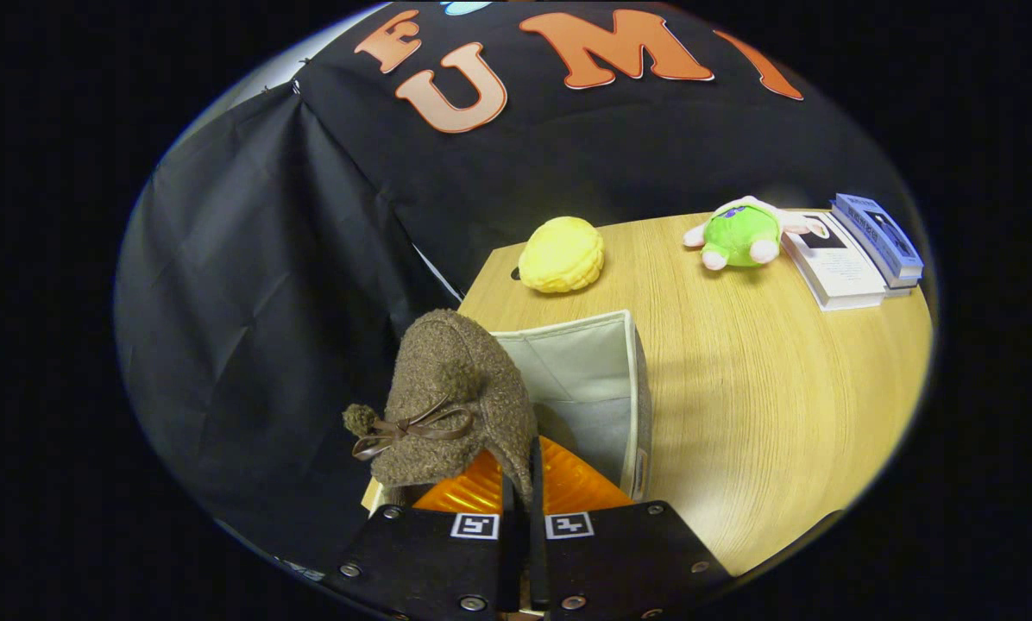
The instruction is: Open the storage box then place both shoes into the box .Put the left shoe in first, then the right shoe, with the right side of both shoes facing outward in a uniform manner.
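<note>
So a brown fuzzy shoe [451, 401] is clamped in the gripper [523, 500] by its collar, held over the open storage box [598, 379] on the desk [766, 405]. Lowering in, right side outward, is probably what's called for next.

Your one camera rides on the gripper [520, 500], looking forward along its fingers and tilted down. Very near: a brown shoe [456, 401] pinched at the fingers, open box [594, 379] just below. Farther off across the bench [740, 371]: yellow toy [562, 254], green plush [740, 233], books [861, 250]. Black cloth wall closes the far side and left.
</note>
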`<state>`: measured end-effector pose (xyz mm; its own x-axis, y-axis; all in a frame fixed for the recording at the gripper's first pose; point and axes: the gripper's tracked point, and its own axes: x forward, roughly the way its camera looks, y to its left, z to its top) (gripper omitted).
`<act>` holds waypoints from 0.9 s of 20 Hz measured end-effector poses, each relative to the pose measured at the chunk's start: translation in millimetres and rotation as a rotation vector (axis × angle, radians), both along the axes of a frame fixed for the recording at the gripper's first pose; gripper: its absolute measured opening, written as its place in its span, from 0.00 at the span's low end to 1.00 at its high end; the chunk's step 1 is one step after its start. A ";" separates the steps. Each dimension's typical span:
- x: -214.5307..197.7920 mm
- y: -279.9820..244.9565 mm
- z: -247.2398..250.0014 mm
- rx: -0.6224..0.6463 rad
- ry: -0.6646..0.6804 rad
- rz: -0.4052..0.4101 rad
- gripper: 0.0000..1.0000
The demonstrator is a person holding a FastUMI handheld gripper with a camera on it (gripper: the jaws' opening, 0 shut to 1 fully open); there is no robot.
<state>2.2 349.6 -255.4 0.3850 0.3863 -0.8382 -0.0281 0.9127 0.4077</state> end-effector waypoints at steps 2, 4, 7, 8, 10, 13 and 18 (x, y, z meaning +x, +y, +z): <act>1.6 -6.2 -8.2 -0.031 0.010 -0.018 0.05; 1.0 -14.2 -12.0 -0.070 0.012 -0.029 0.10; 0.3 -10.5 -1.9 -0.060 -0.013 -0.014 0.28; 1.1 -14.0 5.6 -0.058 -0.031 -0.014 0.32; 11.2 -22.7 22.6 -0.045 -0.093 -0.039 0.43; 17.6 -44.4 49.6 -0.046 -0.180 -0.042 0.52; 20.4 -91.3 91.2 -0.074 -0.341 -0.057 0.69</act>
<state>22.6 258.3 -164.2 0.6666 0.2990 -0.6828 -0.0992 0.9434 0.3164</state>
